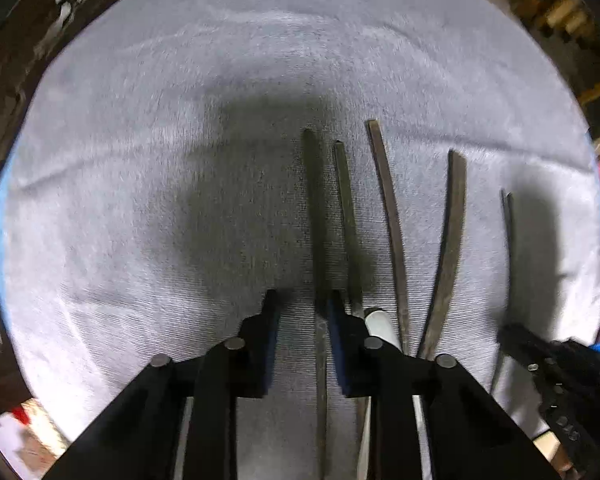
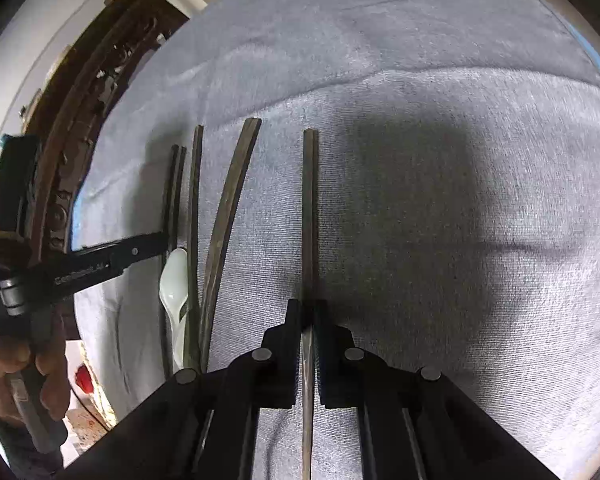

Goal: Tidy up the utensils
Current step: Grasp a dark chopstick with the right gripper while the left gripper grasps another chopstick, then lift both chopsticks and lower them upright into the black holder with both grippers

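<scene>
Several dark chopsticks lie roughly parallel on a grey cloth (image 1: 140, 200). In the left wrist view my left gripper (image 1: 302, 312) is open, its jaws on either side of one chopstick (image 1: 316, 216) without closing on it. A white ceramic spoon (image 1: 376, 324) lies just right of its right finger. In the right wrist view my right gripper (image 2: 307, 312) is shut on a single chopstick (image 2: 309, 208) that points straight ahead. The other chopsticks (image 2: 224, 216) and the white spoon (image 2: 174, 284) lie to its left.
The cloth (image 2: 460, 200) covers a table with a carved dark wood rim (image 2: 80, 120). The left gripper's body and the hand holding it show at the left edge (image 2: 60, 276). The right gripper shows at the lower right of the left wrist view (image 1: 560, 380).
</scene>
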